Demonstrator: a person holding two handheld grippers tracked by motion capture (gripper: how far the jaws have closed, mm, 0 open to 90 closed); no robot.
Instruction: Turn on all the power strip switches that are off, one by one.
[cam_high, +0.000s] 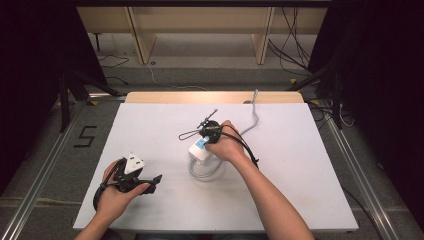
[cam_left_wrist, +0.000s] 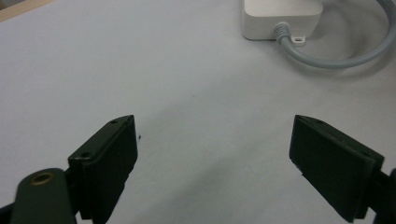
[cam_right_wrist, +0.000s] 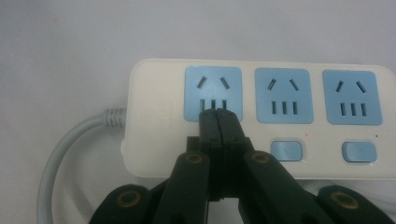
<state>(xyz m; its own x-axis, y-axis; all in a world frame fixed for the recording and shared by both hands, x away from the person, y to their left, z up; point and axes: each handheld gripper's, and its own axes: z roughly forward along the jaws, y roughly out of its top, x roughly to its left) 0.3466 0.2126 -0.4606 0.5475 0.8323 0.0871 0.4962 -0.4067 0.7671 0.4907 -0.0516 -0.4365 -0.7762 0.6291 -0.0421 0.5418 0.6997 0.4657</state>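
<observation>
The power strip (cam_right_wrist: 261, 121) lies near the middle of the bench (cam_high: 150, 130). Your right gripper (cam_right_wrist: 219, 116) is clenched, its tips over the switch under the first blue socket. Your left gripper (cam_left_wrist: 215, 154) is released, well apart from it.

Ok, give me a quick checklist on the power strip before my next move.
1. Right gripper shut, tips over the first socket: ok.
2. Contact with that socket's switch, hidden under the jaws: cannot tell.
3. Other two switches unobstructed: ok.
4. Power strip flat on the table: ok.
5. Left gripper open, holding nothing: ok.
6. Grey cable away from the left gripper: ok.
</observation>
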